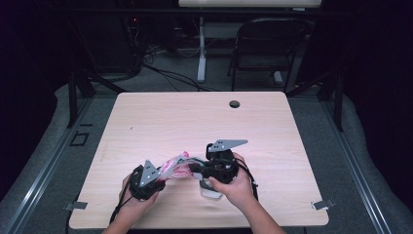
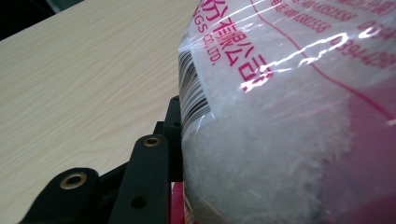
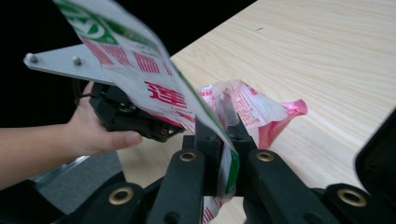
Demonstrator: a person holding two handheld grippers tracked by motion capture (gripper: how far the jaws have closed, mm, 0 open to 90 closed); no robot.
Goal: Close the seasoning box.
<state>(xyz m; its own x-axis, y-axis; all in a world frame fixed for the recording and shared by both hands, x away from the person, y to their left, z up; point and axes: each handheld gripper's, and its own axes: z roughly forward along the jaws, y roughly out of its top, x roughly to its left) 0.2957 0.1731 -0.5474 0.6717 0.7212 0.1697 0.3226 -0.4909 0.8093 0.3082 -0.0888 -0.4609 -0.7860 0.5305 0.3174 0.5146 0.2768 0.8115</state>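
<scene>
A clear plastic bag (image 1: 176, 166) with pink and red print hangs stretched between the two grippers, just above the front of the table. My left gripper (image 1: 158, 176) holds its left end. In the left gripper view the bag (image 2: 280, 140), packed with white grains, presses against the one visible finger (image 2: 149, 172); the other finger is hidden behind it. My right gripper (image 1: 197, 168) pinches the bag's right end. In the right gripper view its jaws (image 3: 223, 135) stand close together on a thin green-edged strip of film (image 3: 154, 88). The bag's body (image 3: 252, 109) lies beyond.
The light wooden table (image 1: 195, 122) has a round cable hole (image 1: 234, 104) near its far edge. A folding chair (image 1: 268, 44) and a desk leg (image 1: 201, 48) stand beyond it. A pale scrap (image 1: 210, 191) shows under the right hand.
</scene>
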